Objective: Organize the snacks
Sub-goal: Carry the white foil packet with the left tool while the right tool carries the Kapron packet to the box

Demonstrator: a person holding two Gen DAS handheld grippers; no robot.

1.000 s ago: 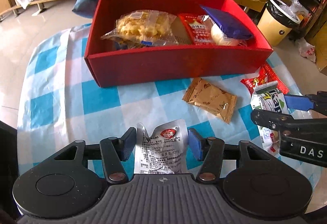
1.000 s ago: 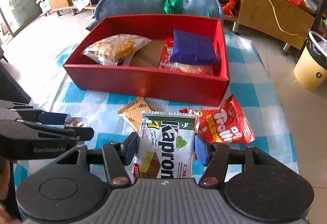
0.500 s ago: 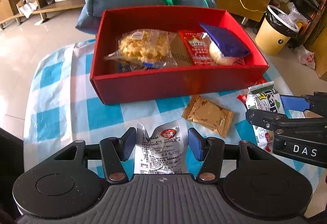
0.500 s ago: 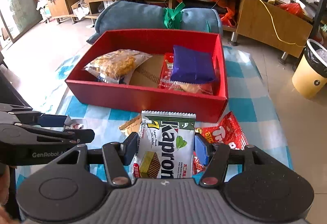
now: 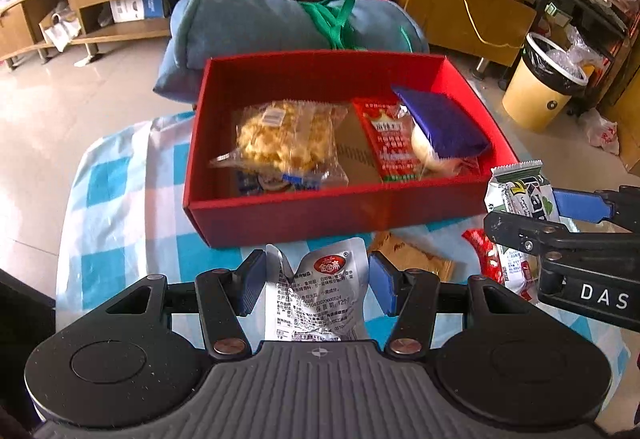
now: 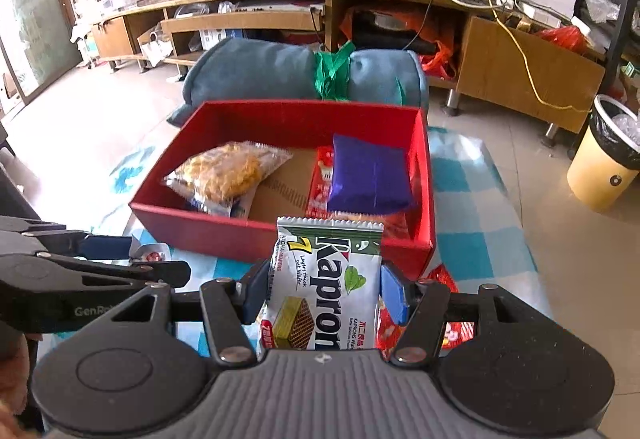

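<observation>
A red box (image 5: 320, 217) (image 6: 248, 235) stands on the blue-checked cloth and holds a yellow snack bag (image 5: 284, 143), a red packet (image 5: 390, 141) and a dark blue packet (image 5: 442, 121). My left gripper (image 5: 316, 281) is shut on a silver pouch (image 5: 320, 295), held above the cloth in front of the box. My right gripper (image 6: 324, 289) is shut on a white Kapron wafer pack (image 6: 326, 279), held just before the box's near wall. A brown packet (image 5: 412, 259) and a red candy bag (image 6: 444, 319) lie on the cloth.
A rolled blue cushion (image 5: 288, 27) lies behind the box. A yellow waste bin (image 5: 540, 87) stands on the floor at the right. Wooden shelving (image 6: 280, 11) runs along the back wall. The cloth's left edge (image 5: 80, 199) drops to the tiled floor.
Both grippers have risen and moved towards the red box, each still holding its packet. The box's inside shows more fully now.
</observation>
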